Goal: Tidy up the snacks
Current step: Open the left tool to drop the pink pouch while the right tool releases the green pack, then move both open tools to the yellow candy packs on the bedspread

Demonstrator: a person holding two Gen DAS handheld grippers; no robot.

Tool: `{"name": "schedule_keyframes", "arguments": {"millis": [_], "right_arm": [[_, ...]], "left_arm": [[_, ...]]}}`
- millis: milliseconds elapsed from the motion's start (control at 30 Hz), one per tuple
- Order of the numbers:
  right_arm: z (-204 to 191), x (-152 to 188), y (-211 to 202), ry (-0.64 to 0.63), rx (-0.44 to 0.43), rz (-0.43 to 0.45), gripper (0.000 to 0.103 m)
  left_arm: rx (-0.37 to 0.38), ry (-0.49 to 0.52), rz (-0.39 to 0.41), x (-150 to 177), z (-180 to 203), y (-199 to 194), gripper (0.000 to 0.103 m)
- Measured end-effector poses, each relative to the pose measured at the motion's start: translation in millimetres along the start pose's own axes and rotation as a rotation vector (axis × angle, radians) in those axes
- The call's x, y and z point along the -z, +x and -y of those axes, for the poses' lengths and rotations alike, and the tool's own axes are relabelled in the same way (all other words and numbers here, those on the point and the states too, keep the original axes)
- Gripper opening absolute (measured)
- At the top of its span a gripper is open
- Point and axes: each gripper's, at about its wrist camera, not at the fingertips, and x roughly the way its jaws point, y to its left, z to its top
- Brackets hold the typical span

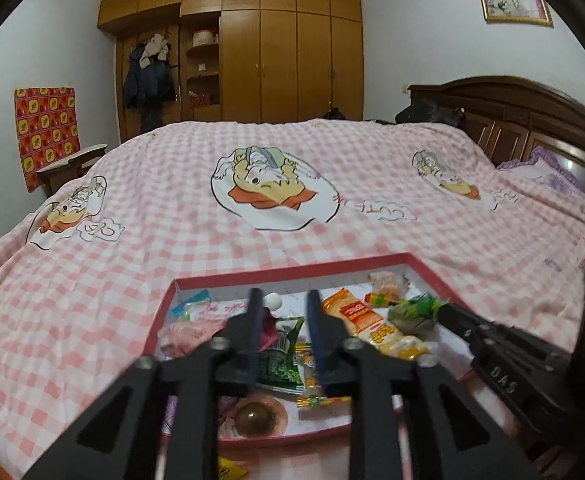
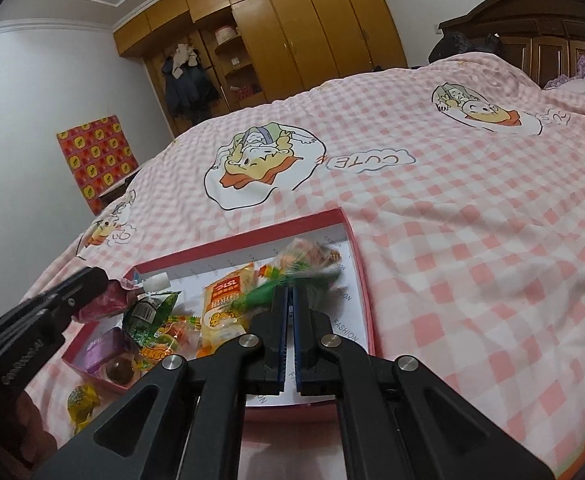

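A shallow red box (image 1: 292,270) with a white floor lies on the bed and holds several snack packets. My left gripper (image 1: 285,300) stands open over its middle. A dark green packet (image 1: 284,356) lies below the gap between the jaws, and a dark red wrapper sits against the left finger. My right gripper (image 2: 292,292) is shut at the box's right side, with the edge of a bright green packet (image 2: 300,274) pinched at its tips. An orange and yellow packet (image 1: 368,320) lies between the two grippers. A round brown sweet (image 1: 254,420) sits at the near rim.
One yellow sweet (image 2: 80,400) lies on the cover outside the box's near left corner. The pink checked bedcover (image 1: 172,220) stretches far ahead. A dark headboard (image 1: 512,120) is at the right, a wardrobe (image 1: 272,60) behind, and a small stool (image 1: 72,160) at the left.
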Motion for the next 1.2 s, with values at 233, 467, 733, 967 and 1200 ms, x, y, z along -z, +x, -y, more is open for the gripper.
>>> {"name": "schedule_keyframes", "arguments": {"millis": [233, 467, 733, 967, 1200], "right_arm": [[-6.1, 1.4, -14.9, 0.006, 0.005, 0.056, 0.066], [-9.4, -0.6, -20.2, 0.035, -0.038, 0.047, 0.072], [-34.4, 1.8, -35.4, -0.023, -0.070, 0.041, 0.073], [-58.2, 18.9, -46.2, -0.074, -0.095, -0.008, 0.074], [-78.5, 46.3, -48.6, -0.109, -0.144, -0.058, 0.074]], "left_arm": [[0.015, 0.016, 0.026, -12.4, -5.6, -16.1, 0.063], [0.044, 0.005, 0.002, -16.1, -20.5, -35.3, 0.077], [0.025, -0.087, -0.033, -3.9, -59.6, -49.8, 0.079], [0.022, -0.100, -0.093, 17.9, -87.5, -56.7, 0.079], [0.084, -0.109, -0.190, 51.1, -102.7, -48.7, 0.079]]}}
